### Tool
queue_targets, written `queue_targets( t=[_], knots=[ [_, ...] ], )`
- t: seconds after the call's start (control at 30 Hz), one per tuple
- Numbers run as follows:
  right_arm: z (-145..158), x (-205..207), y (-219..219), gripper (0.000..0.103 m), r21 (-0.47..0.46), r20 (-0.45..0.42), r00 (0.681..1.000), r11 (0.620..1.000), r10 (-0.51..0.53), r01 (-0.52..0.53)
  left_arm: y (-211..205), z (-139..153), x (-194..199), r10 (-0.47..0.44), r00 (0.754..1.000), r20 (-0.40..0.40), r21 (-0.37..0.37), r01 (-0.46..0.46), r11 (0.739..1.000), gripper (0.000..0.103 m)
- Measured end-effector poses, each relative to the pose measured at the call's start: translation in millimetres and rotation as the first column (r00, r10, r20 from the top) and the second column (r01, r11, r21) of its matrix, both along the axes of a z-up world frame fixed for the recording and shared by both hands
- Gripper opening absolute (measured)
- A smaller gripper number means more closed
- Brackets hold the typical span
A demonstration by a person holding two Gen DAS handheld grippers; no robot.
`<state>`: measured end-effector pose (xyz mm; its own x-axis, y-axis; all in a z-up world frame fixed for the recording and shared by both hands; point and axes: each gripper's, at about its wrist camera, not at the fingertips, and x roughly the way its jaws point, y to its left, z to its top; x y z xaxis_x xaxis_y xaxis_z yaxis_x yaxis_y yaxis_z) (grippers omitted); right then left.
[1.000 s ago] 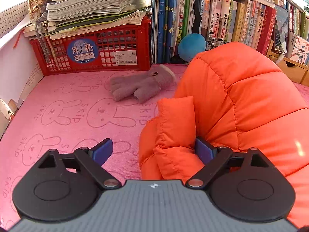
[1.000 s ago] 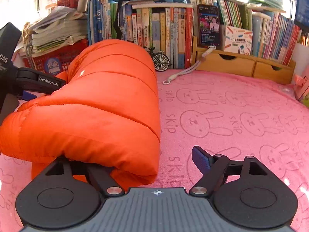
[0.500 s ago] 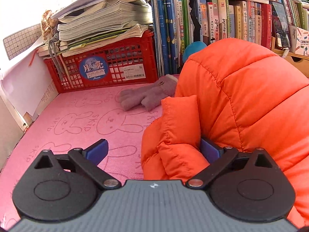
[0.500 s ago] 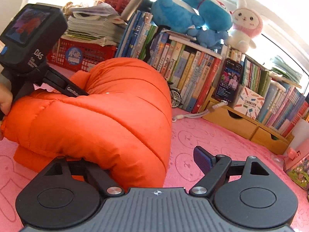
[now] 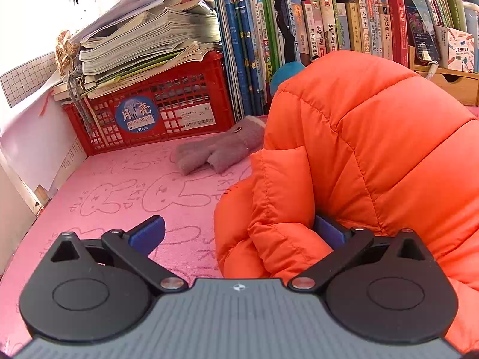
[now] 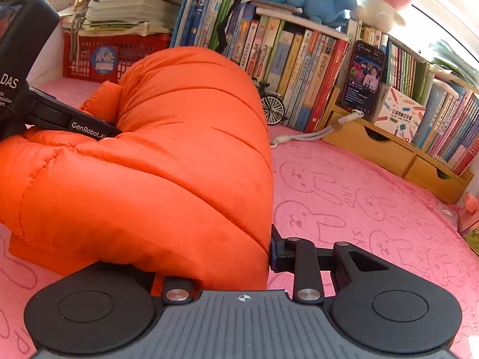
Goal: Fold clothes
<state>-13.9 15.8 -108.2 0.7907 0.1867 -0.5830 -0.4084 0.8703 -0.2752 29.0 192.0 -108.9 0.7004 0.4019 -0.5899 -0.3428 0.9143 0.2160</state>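
Two grippers flank the orange jacket point(image 6: 167, 161): right gripper point(image 6: 227, 257) has just clamped its edge, left gripper point(image 5: 239, 230) gapes wide, so the puffy fold may spring open.

Pink bunny-print mat point(image 5: 125, 197) — packed bookshelf point(image 6: 299, 68) behind, bright window light.

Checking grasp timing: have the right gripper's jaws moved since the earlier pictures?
Yes. The right gripper has just closed on the orange jacket; its right finger left the pink mat.
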Motion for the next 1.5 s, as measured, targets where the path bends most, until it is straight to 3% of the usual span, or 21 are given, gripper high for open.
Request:
queue_targets(
  t=[0.13, 0.23, 0.27, 0.33, 0.4, 0.47, 0.5, 0.57, 0.6, 0.67, 0.73, 0.77, 0.9, 0.93, 1.03, 1.13, 1.33, 1.4, 1.5],
  knots=[
    [-1.0, -21.8, -14.8, 0.021, -0.102, -0.032, 0.999, 0.994, -0.033, 0.030, -9.2, 2.9, -0.6, -0.033, 0.999, -0.002, -0.015, 0.033, 0.999, 0.103],
    [-2.7, -35.5, -38.4, 0.018, -0.144, -0.067, 0.990, 0.983, -0.126, 0.115, -15.4, 4.1, -6.9, -0.047, 0.999, 0.002, -0.038, 0.047, 0.998, 0.103],
    [-4.1, -38.3, -48.8, 0.018, -0.149, -0.080, 0.984, 0.978, -0.161, 0.148, -16.1, 4.3, -9.4, -0.046, 0.999, 0.005, -0.048, 0.046, 0.998, 0.103],
    [-17.3, -39.7, -80.5, 0.007, -0.208, -0.131, 0.940, 0.936, -0.315, 0.285, -6.3, 4.1, -13.3, -0.022, 1.000, 0.011, -0.132, 0.023, 0.991, 0.103],
    [-14.0, -41.6, -113.7, 0.007, -0.153, -0.183, 0.908, 0.923, -0.378, 0.353, 16.4, 2.3, -16.9, 0.014, 1.000, 0.013, -0.308, -0.010, 0.951, 0.103],
    [-8.0, -43.7, -147.0, 0.012, -0.083, -0.237, 0.876, 0.908, -0.419, 0.412, 41.2, -3.7, -19.7, 0.049, 0.999, -0.001, -0.498, -0.043, 0.866, 0.103],
    [-1.4, -41.9, -154.3, 0.013, -0.059, -0.241, 0.884, 0.916, -0.400, 0.398, 53.0, -7.0, -20.5, 0.066, 0.998, -0.011, -0.578, -0.060, 0.814, 0.103],
    [19.8, -30.8, -151.8, 0.013, -0.003, -0.212, 0.926, 0.948, -0.313, 0.319, 68.8, -12.2, -22.0, 0.090, 0.996, -0.025, -0.672, -0.083, 0.736, 0.103],
    [32.1, -25.3, -146.9, 0.013, 0.036, -0.198, 0.944, 0.961, -0.263, 0.275, 72.7, -12.9, -22.7, 0.094, 0.995, -0.027, -0.693, -0.086, 0.716, 0.103],
    [49.7, -8.3, -112.9, 0.015, 0.110, -0.167, 0.981, 0.987, -0.101, 0.120, 75.2, -11.2, -23.6, 0.091, 0.996, -0.024, -0.703, -0.081, 0.707, 0.103],
    [66.1, 9.6, -75.7, 0.027, 0.177, -0.123, 0.990, 0.983, 0.072, -0.049, 76.5, -8.1, -24.3, 0.090, 0.996, -0.020, -0.709, -0.078, 0.701, 0.103],
    [71.2, 16.5, -55.0, 0.036, 0.190, -0.098, 0.981, 0.971, 0.167, -0.147, 78.5, -5.9, -25.3, 0.095, 0.995, -0.016, -0.716, -0.077, 0.694, 0.103],
    [71.9, 40.4, 34.9, 0.038, 0.108, -0.030, 0.877, 0.874, 0.480, -0.474, 91.9, 4.7, -30.7, 0.134, 0.991, 0.015, -0.758, -0.077, 0.648, 0.103],
    [65.4, 42.5, 56.5, 0.038, 0.066, -0.035, 0.850, 0.850, 0.525, -0.522, 95.2, 9.2, -31.6, 0.144, 0.989, 0.023, -0.756, -0.077, 0.650, 0.103],
    [35.6, 52.5, 107.2, 0.040, -0.055, -0.097, 0.803, 0.802, 0.588, -0.594, 98.6, 26.0, -33.2, 0.167, 0.985, 0.034, -0.689, -0.098, 0.718, 0.103],
    [15.1, 62.2, 127.1, 0.041, -0.091, -0.099, 0.787, 0.782, 0.609, -0.616, 98.8, 37.4, -36.6, 0.182, 0.982, 0.049, -0.611, -0.115, 0.783, 0.103],
    [-23.6, 80.1, 155.2, 0.043, -0.124, -0.058, 0.766, 0.757, 0.640, -0.642, 79.3, 30.0, -28.6, 0.176, 0.984, -0.001, -0.458, -0.157, 0.875, 0.103],
    [-31.7, 89.5, 162.1, 0.043, -0.119, -0.031, 0.762, 0.755, 0.647, -0.645, 78.8, 19.3, -21.9, 0.183, 0.982, -0.042, -0.447, -0.183, 0.876, 0.103],
    [-26.5, 103.6, 161.1, 0.049, -0.105, 0.027, 0.769, 0.767, 0.638, -0.633, 83.3, 11.8, -19.6, 0.199, 0.978, -0.054, -0.481, -0.201, 0.854, 0.103]
  ],
)
